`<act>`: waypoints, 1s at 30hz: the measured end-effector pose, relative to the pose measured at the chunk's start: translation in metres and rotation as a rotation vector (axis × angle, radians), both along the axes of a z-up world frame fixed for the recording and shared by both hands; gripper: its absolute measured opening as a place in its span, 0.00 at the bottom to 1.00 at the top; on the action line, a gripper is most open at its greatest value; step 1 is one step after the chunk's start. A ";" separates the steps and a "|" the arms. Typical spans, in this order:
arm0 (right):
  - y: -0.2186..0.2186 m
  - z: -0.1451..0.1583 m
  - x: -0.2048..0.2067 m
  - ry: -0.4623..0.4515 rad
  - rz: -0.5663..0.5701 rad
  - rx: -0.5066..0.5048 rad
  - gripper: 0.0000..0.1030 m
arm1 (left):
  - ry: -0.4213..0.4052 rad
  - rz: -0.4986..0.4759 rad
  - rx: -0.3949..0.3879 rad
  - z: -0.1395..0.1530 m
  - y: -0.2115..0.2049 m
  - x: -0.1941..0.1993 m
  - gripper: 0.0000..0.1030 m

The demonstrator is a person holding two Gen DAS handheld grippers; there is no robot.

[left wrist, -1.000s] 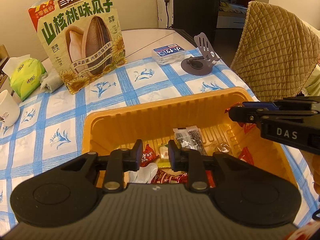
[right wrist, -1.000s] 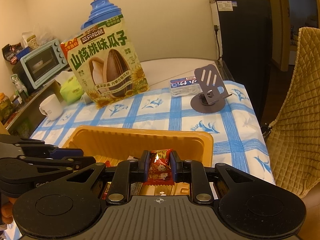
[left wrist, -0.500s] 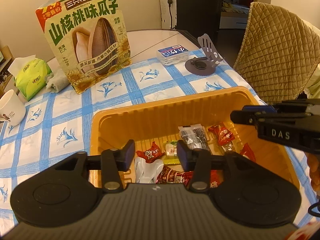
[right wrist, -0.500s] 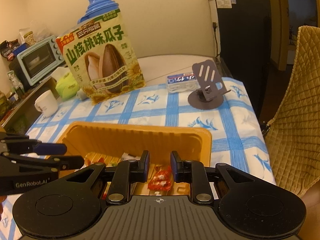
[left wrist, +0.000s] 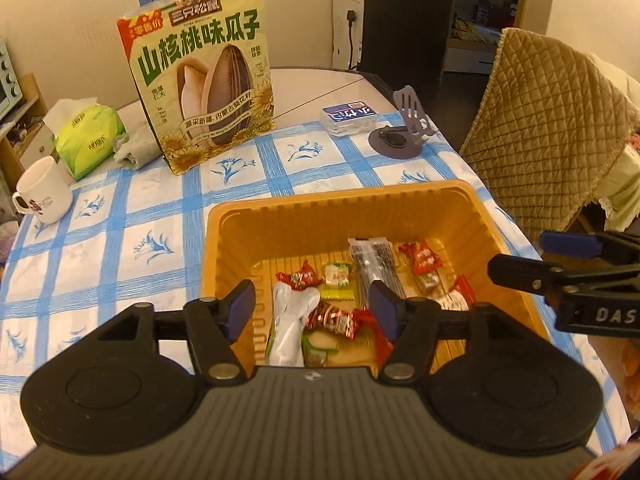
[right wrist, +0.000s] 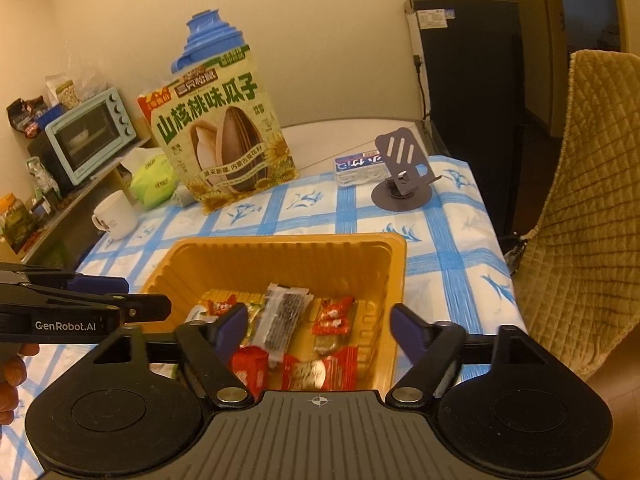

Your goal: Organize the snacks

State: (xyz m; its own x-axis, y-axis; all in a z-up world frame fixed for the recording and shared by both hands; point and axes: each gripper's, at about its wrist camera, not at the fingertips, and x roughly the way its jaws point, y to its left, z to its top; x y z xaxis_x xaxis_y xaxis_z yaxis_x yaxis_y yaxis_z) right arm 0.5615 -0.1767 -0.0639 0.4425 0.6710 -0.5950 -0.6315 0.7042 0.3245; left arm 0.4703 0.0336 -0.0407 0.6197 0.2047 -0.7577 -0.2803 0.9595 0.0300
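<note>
Honestly, with both the left gripper (left wrist: 312, 310) and right gripper (right wrist: 318, 330) opening, empty, over the orange tray (left wrist: 332, 208) where the snacks (right wrist: 282, 316) lie, I'd lift straight clear before reaching elsewhere.

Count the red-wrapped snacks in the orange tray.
4 red-wrapped snacks: one back left, one back right, two side by side in front. More may lie hidden beneath the others.
</note>
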 end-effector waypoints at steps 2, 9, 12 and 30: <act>-0.006 0.006 -0.010 0.004 -0.017 -0.008 0.87 | -0.007 -0.008 -0.003 0.006 -0.004 -0.011 0.64; -0.027 0.025 -0.053 0.005 -0.063 -0.010 0.90 | -0.058 -0.014 -0.004 0.028 -0.020 -0.057 0.65; -0.035 0.032 -0.075 0.008 -0.084 -0.010 0.90 | -0.074 -0.017 -0.018 0.036 -0.026 -0.081 0.66; -0.047 0.050 -0.251 0.080 -0.098 -0.026 0.90 | -0.083 0.000 -0.086 0.058 -0.032 -0.269 0.71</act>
State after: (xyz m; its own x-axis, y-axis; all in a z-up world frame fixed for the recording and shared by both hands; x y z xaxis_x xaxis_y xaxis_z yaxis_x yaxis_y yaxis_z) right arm 0.3106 -0.2241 -0.0136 0.4556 0.6106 -0.6478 -0.5322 0.7702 0.3516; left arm 0.2016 0.0018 0.0175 0.6808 0.1415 -0.7187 -0.2789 0.9573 -0.0757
